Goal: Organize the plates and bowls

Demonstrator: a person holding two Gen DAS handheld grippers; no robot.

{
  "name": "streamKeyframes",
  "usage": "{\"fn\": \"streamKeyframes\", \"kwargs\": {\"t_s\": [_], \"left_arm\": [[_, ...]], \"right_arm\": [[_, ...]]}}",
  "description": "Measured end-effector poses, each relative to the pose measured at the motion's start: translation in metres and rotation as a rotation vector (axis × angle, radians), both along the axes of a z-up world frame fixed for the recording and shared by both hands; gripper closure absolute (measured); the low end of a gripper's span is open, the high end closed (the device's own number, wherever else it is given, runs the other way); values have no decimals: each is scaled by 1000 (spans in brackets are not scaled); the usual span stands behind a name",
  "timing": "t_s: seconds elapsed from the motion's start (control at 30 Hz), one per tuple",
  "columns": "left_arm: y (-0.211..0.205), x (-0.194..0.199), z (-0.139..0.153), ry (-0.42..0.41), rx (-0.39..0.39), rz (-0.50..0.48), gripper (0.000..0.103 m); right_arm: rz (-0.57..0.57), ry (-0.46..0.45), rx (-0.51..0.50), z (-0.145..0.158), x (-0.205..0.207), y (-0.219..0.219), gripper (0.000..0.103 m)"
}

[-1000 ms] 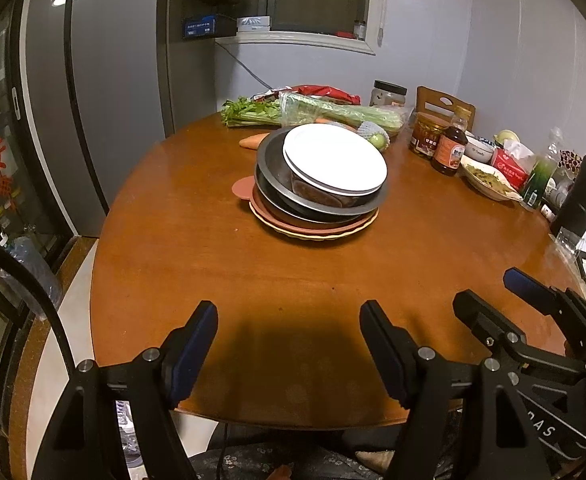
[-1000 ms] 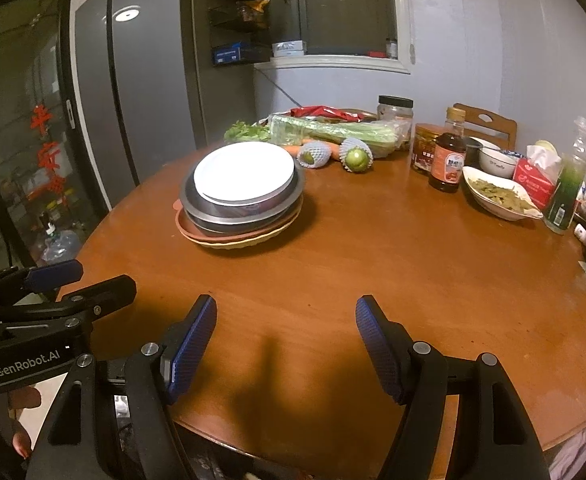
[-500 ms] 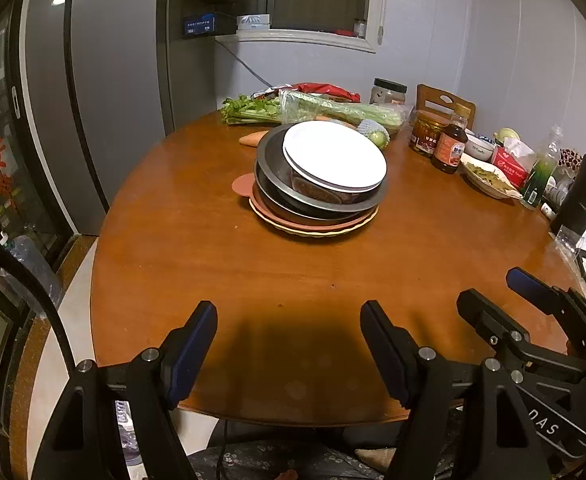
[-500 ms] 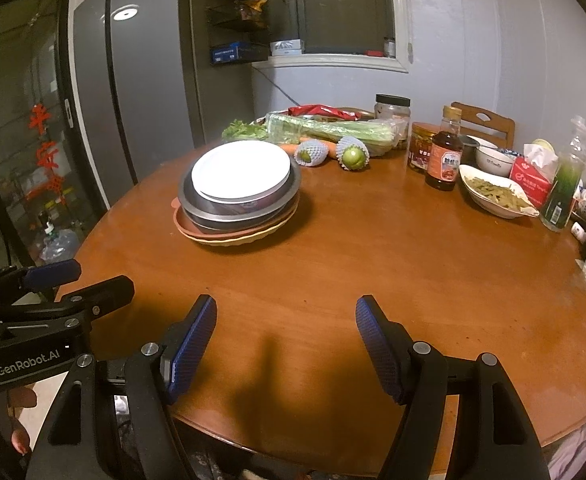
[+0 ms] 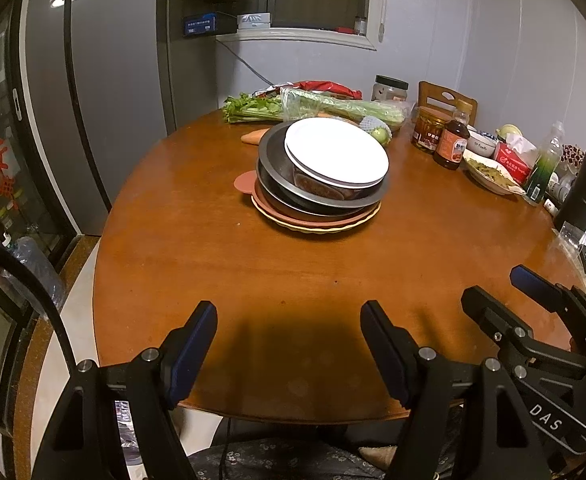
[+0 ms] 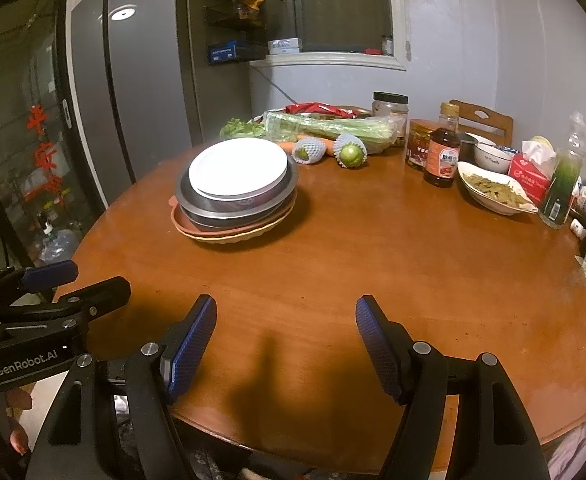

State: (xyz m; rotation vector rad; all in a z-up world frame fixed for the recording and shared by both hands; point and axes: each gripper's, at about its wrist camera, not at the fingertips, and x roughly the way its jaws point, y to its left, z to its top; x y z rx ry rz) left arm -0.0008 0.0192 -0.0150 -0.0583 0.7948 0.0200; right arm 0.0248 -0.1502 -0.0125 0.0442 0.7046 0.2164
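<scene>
A stack of dishes stands on the round wooden table [image 5: 253, 272]: a white plate [image 5: 335, 151] on a patterned bowl, inside a grey metal pan [image 5: 277, 184], on pink and yellow plates [image 5: 317, 224]. The right wrist view shows the same white plate [image 6: 237, 168] and the pan [image 6: 213, 210] on the table [image 6: 373, 264]. My left gripper [image 5: 289, 344] is open and empty over the near table edge. My right gripper [image 6: 285, 340] is open and empty beside it. Both are well short of the stack.
Celery [image 6: 325, 130], two netted fruits [image 6: 349, 152], a jar [image 6: 389, 110], a sauce bottle [image 6: 443, 148], a dish of food [image 6: 493, 194], a tissue pack [image 6: 531, 176] and a green bottle [image 6: 563, 184] crowd the far right side. A fridge [image 6: 141, 80] stands left.
Both grippers have drawn back slightly, so the stack sits a little farther away. Both stay open and empty.
</scene>
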Motion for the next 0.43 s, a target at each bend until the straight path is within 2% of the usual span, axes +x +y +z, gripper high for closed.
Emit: {"fn": "streamKeyframes", "kwargs": {"t_s": [0.43], "left_arm": [[11,9,-7,11,-16,6,27]], "right_arm": [[0,16,-1,-10,5,-2,29]]}}
